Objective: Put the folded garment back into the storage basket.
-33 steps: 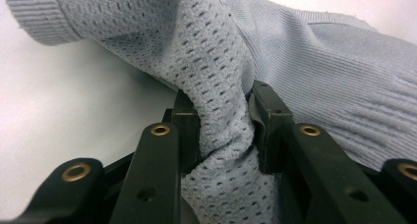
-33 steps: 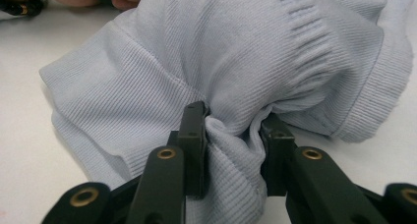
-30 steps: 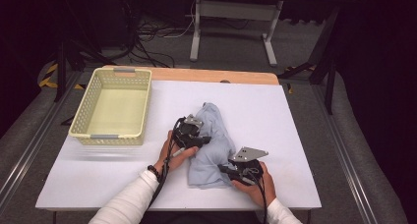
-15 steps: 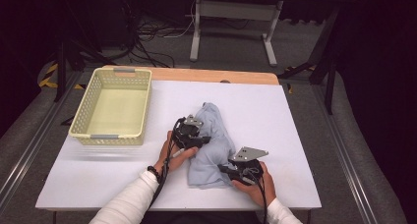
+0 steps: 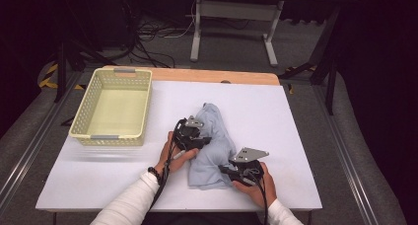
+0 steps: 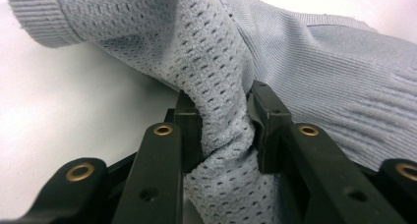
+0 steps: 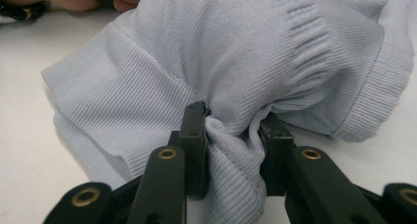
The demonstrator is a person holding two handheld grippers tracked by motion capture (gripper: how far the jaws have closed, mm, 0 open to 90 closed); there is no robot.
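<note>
Both grippers have fabric now: left gripper pinches the pale blue knit garment mid-edge, right gripper clamps its ribbed near corner, on the white table.

You are wearing white long sleeves and a dark beaded bracelet; your black tongs are showing brass rivets and trailing black cables.

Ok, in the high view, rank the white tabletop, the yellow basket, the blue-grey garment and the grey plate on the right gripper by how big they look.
1. White tabletop
2. Yellow basket
3. Blue-grey garment, clearly smaller than the basket as it lies bunched
4. Grey plate on the right gripper, smallest by far
</note>
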